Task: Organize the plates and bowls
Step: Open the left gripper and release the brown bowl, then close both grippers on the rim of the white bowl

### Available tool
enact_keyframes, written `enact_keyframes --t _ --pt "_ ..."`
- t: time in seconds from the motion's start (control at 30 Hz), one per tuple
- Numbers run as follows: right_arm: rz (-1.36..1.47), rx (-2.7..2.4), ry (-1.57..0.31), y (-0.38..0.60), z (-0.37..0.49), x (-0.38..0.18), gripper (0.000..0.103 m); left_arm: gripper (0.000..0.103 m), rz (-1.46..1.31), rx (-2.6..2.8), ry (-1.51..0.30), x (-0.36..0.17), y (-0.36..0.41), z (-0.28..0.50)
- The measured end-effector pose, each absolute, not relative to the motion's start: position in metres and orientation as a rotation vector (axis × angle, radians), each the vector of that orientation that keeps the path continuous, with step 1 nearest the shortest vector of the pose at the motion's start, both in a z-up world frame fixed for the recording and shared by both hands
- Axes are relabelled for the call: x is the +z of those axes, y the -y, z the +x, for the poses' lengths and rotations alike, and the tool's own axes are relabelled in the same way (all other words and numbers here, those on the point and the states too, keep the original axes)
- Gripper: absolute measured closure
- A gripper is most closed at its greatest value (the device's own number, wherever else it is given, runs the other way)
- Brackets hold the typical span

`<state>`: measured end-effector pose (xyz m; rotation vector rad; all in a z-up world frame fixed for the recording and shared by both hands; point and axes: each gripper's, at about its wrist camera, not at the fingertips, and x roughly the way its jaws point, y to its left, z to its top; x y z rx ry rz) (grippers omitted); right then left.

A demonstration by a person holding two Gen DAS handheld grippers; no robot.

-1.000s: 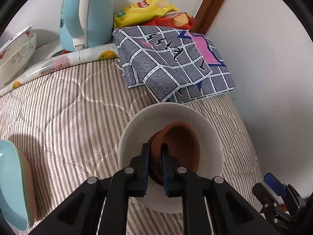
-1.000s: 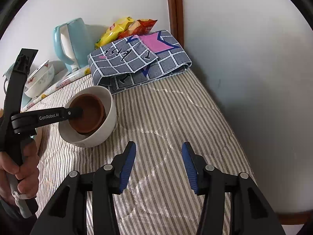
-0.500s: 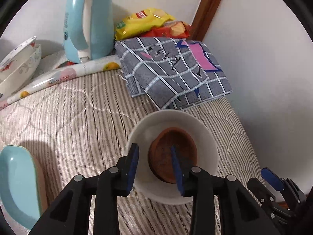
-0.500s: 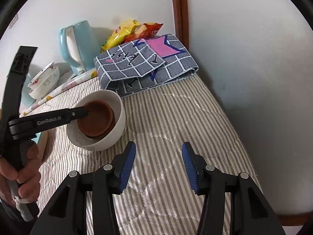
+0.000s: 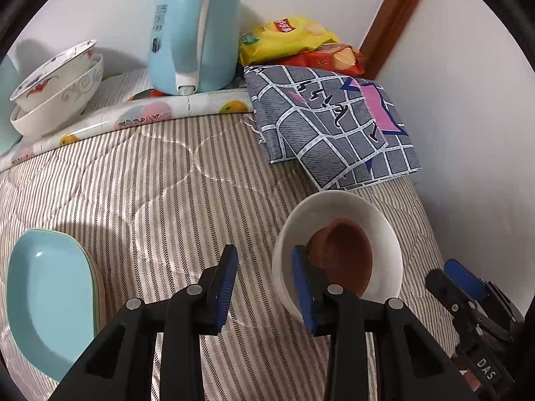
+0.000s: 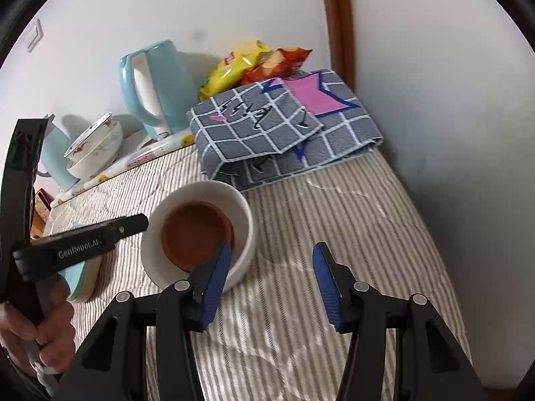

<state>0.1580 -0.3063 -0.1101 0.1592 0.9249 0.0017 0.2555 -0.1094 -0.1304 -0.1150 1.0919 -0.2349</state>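
From the left wrist, the left gripper (image 5: 264,280) is hanging with its jaws apart and empty over the striped quilt (image 5: 160,180), its right finger overlapping the rim of the white bowl (image 5: 388,230) where the brown bowl (image 5: 344,254) is sitting nested; only this view is showing the whole blue plate (image 5: 43,300) at the left. From the right wrist, the right gripper (image 6: 271,279) is standing wider, holding nothing, just beside that white bowl (image 6: 244,210), and this view alone is showing the person's hand (image 6: 43,330) gripping the left tool.
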Motion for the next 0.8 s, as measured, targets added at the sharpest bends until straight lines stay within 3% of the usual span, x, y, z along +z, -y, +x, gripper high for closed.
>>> enact_keyframes --t 0.13,0.8 --pt "0.138 0.017 -0.945 0.299 0.173 -0.115 0.052 0.063 -0.119 -0.242 -1.103 -0.135 0.111 0.257" --pt "0.074 -0.038 -1.105 0.293 0.215 -0.164 0.056 0.063 -0.056 -0.210 -1.161 -0.167 0.121 0.275"
